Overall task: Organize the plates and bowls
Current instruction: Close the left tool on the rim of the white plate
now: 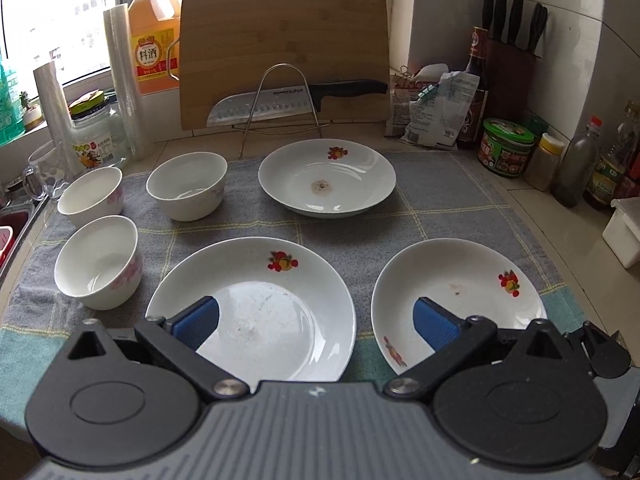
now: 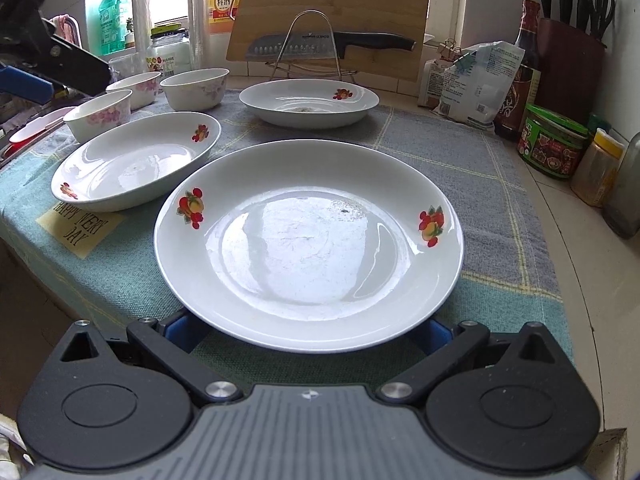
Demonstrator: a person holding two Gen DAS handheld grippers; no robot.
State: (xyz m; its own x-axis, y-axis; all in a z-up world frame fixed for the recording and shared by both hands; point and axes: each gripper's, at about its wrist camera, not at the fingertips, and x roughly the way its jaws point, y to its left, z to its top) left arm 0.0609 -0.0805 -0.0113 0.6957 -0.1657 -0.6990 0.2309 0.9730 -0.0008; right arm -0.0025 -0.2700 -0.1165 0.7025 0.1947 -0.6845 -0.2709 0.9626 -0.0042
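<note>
While three glazed plates and three bowls sit on the checked towel [image 1: 440, 200], the left claw [image 1: 316, 322] hovers open; the right claw [image 2: 308, 332], spread wide, flanks the nearest plate [image 2: 308, 240] — stiff, slippery, breakable, best pinched at its rim.

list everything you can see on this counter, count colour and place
plates: 3, white with fruit prints, on the cloth, one far, two near
bowls: 3, white with pink flowers, left side of the cloth
cloth: 1, grey and teal check, spread over the counter
cutting board: 1, light wood, leaning upright at the back
knife: 1, steel blade, black handle, on a wire rack in front of the board
cooking wine jug: 1, orange, by the window
knife block: 1, dark, back right corner
green-lidded jar: 1, right of the cloth
left tool: open, above the two near plates
right tool: open, fingers straddling the nearest plate's rim
</note>
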